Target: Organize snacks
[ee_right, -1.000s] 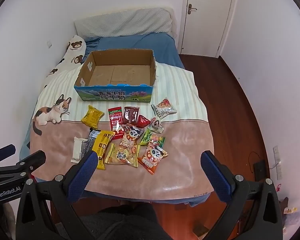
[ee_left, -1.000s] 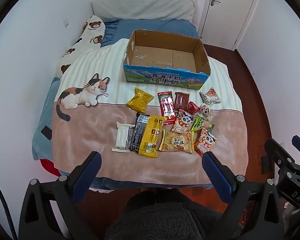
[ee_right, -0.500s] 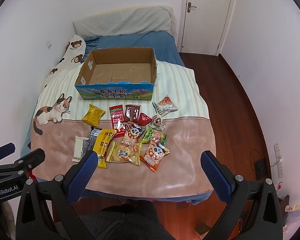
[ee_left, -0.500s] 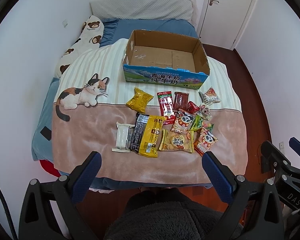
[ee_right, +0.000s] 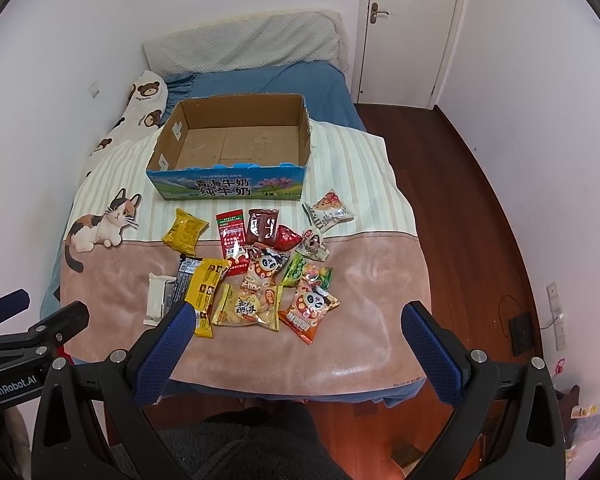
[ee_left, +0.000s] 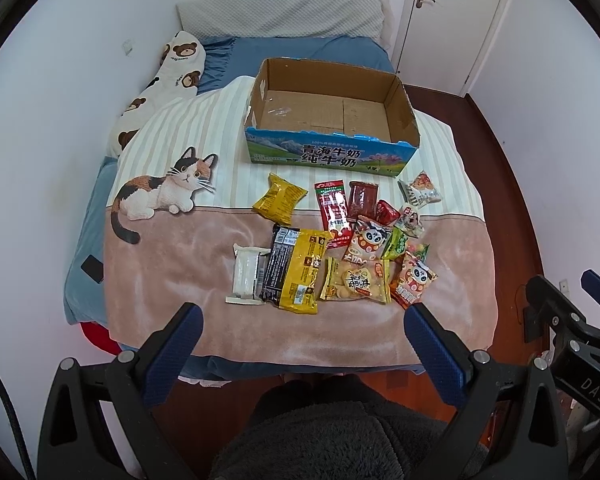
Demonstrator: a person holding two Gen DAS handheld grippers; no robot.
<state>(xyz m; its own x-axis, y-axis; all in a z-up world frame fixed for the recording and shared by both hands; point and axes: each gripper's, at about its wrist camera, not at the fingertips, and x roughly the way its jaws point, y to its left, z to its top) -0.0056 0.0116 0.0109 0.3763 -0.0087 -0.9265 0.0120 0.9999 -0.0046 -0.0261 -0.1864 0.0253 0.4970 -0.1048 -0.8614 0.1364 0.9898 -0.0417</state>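
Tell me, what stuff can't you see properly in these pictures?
- White packet: in the right wrist view, the right hand-held gripper finger covers its lower corner, and the black packet overlaps it.
- Snack labels: too small to read in both views.
- Cardboard box: its near wall hides the front strip of floor inside.
- Bed's underside: hidden by the blanket.

left wrist: bed foot, high | right wrist: same | shared: box [ee_left: 332, 128]

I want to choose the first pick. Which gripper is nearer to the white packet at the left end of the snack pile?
Left, probably. The white packet lies just ahead of the left gripper, slightly left. From the right gripper it sits farther to the left, beyond its left finger.
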